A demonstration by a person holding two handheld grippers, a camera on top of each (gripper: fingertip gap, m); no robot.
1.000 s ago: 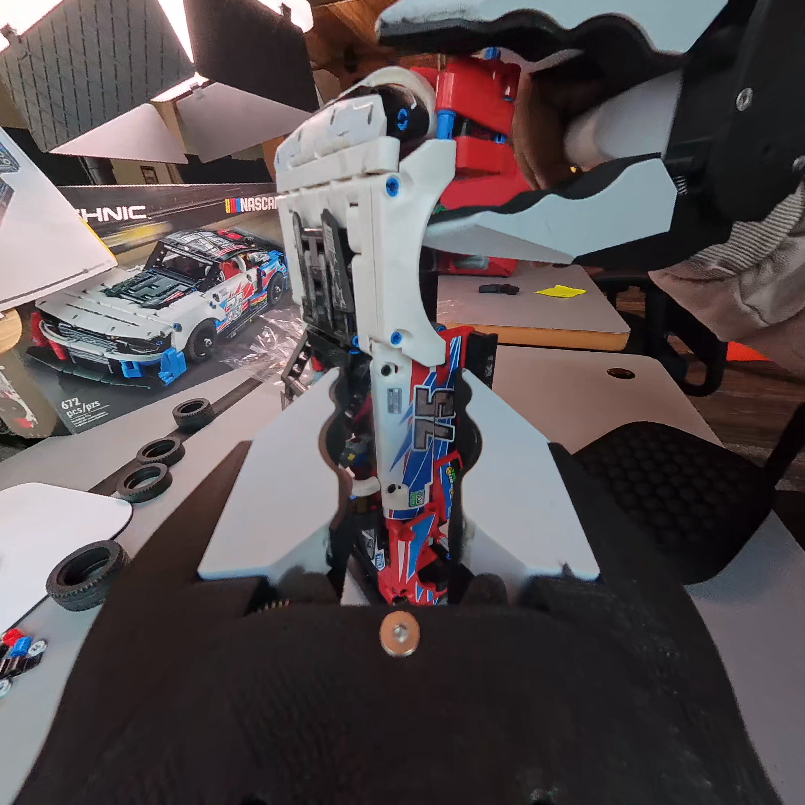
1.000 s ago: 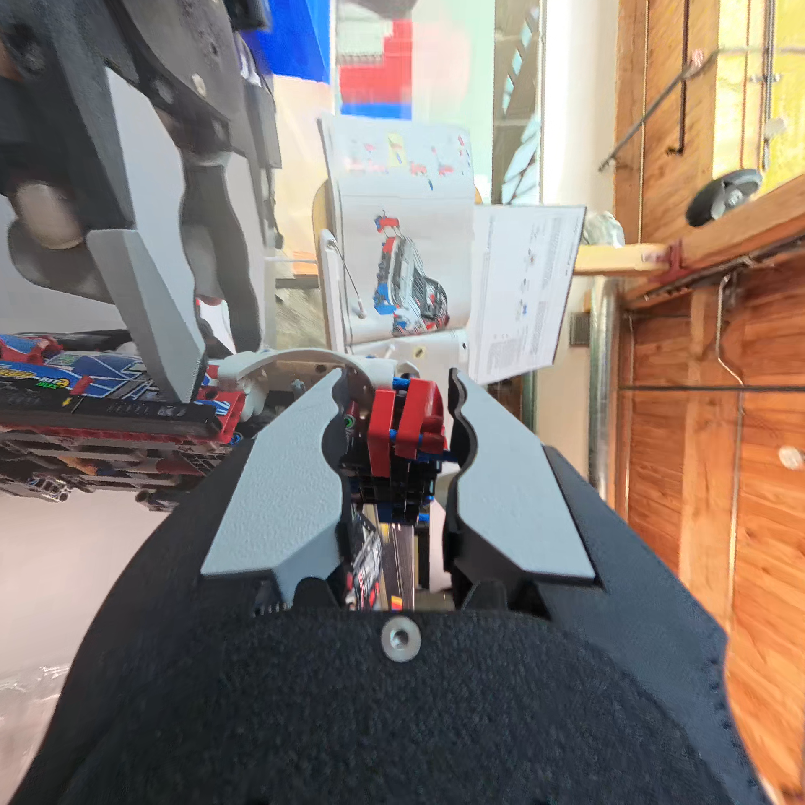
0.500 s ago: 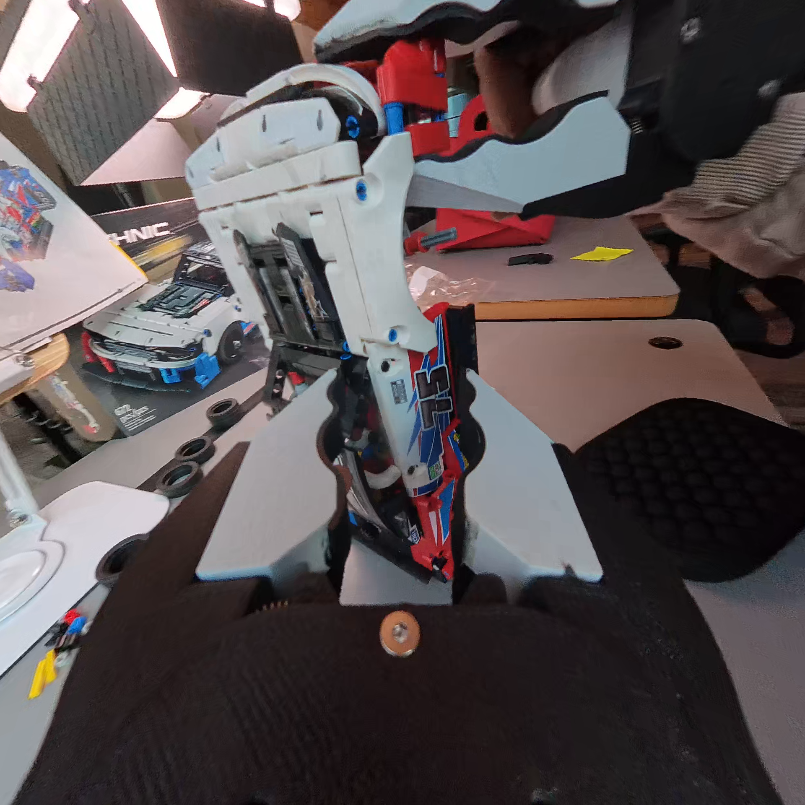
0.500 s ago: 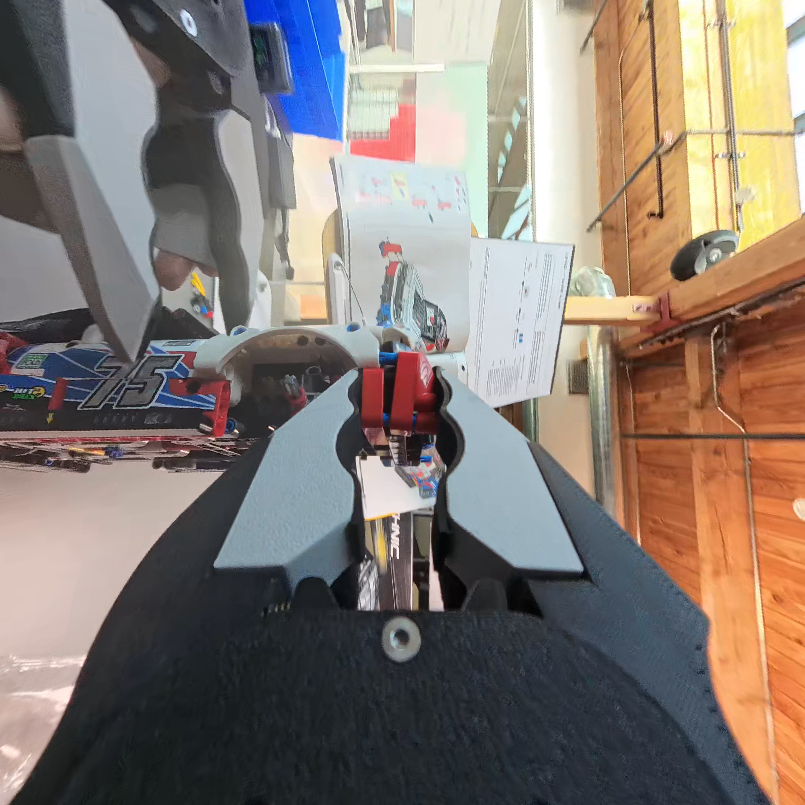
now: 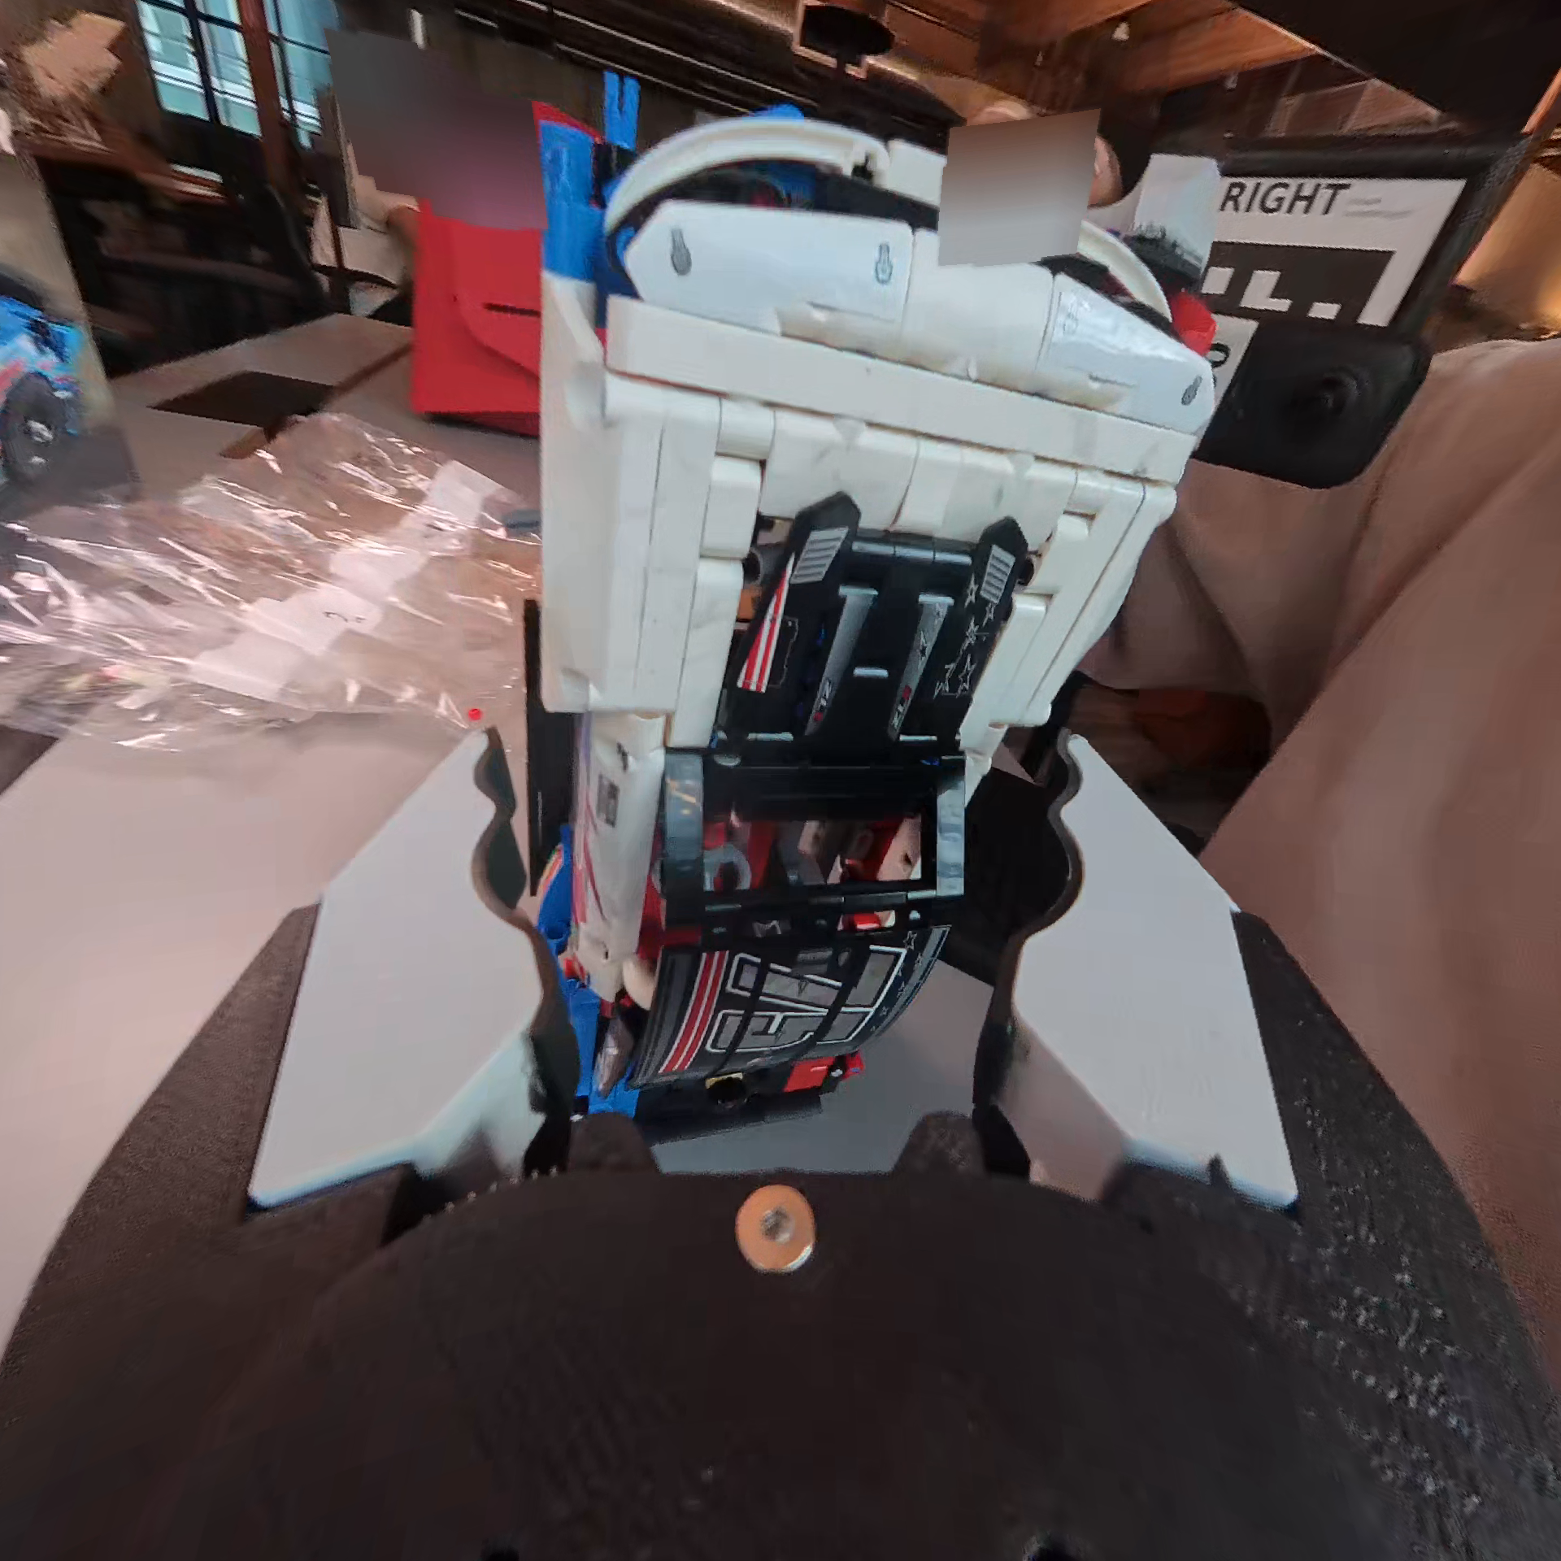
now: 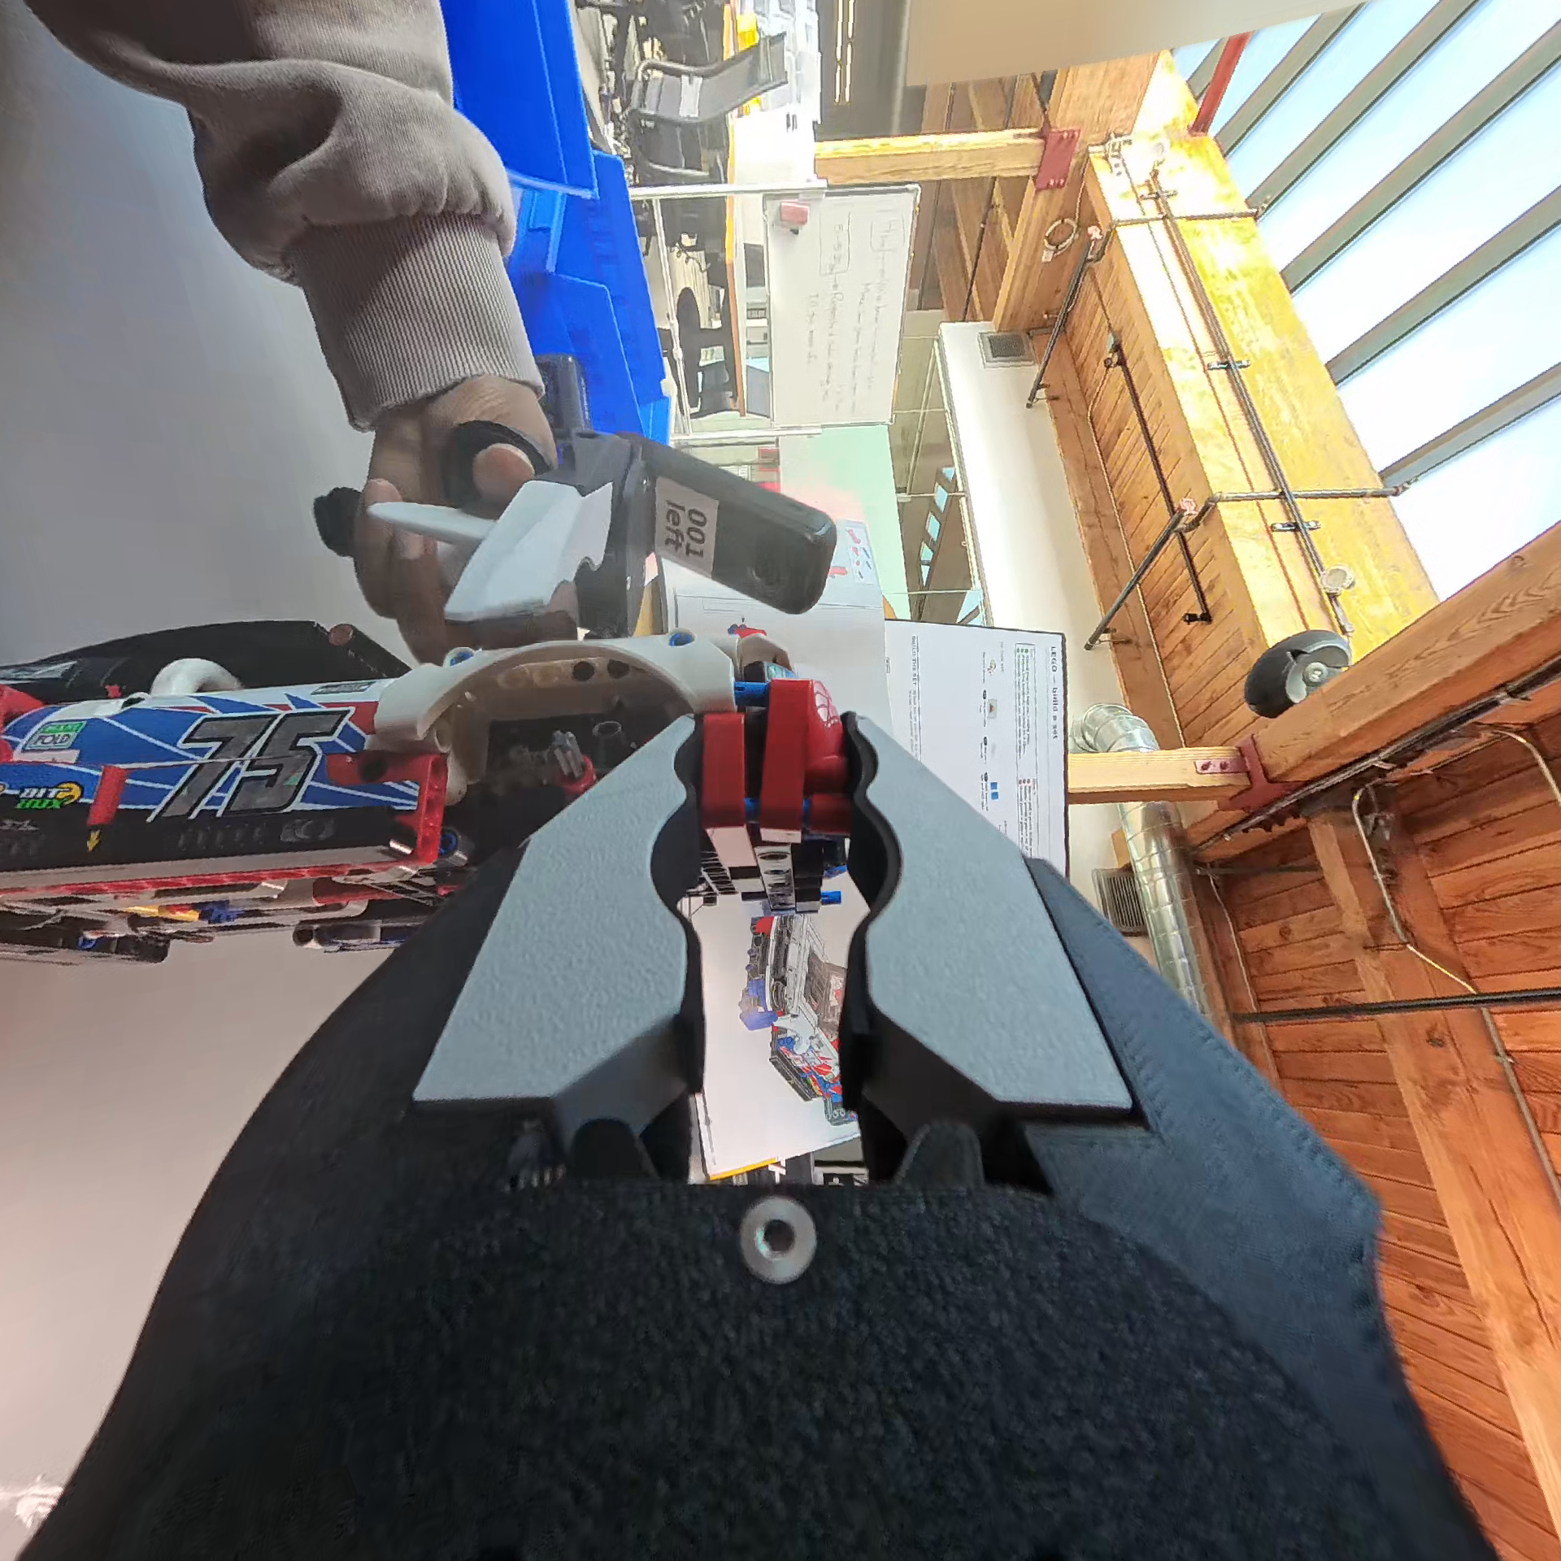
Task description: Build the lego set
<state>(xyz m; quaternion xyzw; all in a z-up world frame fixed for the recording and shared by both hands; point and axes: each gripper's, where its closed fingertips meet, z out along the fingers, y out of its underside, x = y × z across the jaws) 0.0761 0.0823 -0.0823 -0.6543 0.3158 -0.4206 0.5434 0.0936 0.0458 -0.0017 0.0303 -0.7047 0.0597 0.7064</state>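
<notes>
– Starting with the right hand-held gripper (image 6: pixel 773 760): what has it got?
– Its jaws are nearly closed, pinching the red block at one end of the lego car (image 6: pixel 253 777); the car runs off to its left, lying level, numbered side facing the camera.
– And the left hand-held gripper (image 5: pixel 777 760)?
– Spread wide; the car (image 5: pixel 845 422) stands between its fingers (image 5: pixel 405 971), roof and white hood towards the camera; a dark gap shows on the right side, and on the left I cannot tell whether it touches.
– Seen from the right one?
– The left hand-held gripper (image 6: pixel 524 549) sits just above the car, in a hand (image 6: pixel 422 524) with a beige sleeve (image 6: pixel 380 211).
– Farther out?
– Left of the left hand-held gripper, a crumpled clear plastic bag (image 5: pixel 253 591) lies on the tabletop (image 5: pixel 169 887); beyond it, a red box (image 5: pixel 473 321); past the right hand-held gripper's fingers, an instruction booklet (image 6: pixel 794 1014) showing a car, with a printed sheet (image 6: pixel 971 735) beside it.
</notes>
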